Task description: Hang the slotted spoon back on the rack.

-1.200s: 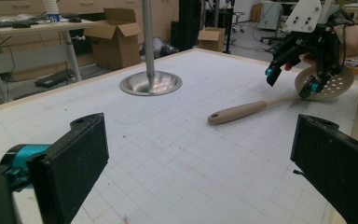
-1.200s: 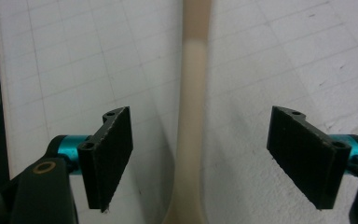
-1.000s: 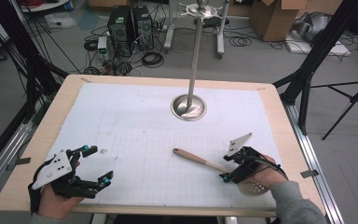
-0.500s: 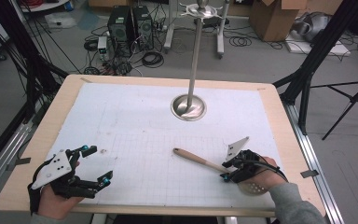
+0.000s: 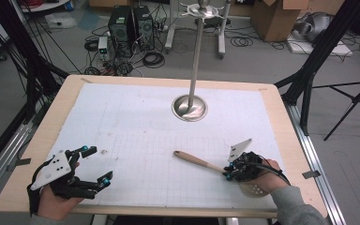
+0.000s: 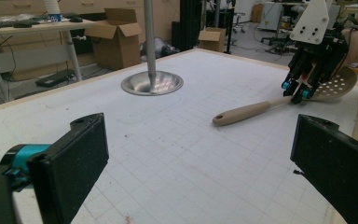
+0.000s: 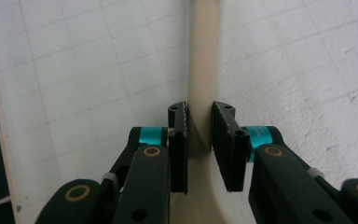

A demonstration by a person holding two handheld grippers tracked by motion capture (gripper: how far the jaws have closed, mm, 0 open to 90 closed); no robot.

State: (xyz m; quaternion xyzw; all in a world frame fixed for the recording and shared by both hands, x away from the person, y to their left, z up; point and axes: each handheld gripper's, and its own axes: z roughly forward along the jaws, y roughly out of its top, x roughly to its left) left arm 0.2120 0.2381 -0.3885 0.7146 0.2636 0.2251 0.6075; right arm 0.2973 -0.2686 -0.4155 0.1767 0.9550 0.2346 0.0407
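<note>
Lab floor w/ cables behind; worktop w/ white grid mat, steel pole stand centre-back. Slotted spoon lies front-right. Left gripper front-left, jaws wide, empty. Right gripper jaws just closing, pinching spoon handle.

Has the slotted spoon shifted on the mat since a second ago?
No. The slotted spoon lies where it did relative to the metal stand base; the right tool has just been closing around its handle.

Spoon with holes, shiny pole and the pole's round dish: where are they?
spoon (image 6: 251, 111), left gripper view, middle of its beige handle.
pole (image 5: 196, 61), high view, halfway up its shaft.
dish (image 6: 170, 85), left gripper view, right rim.
</note>
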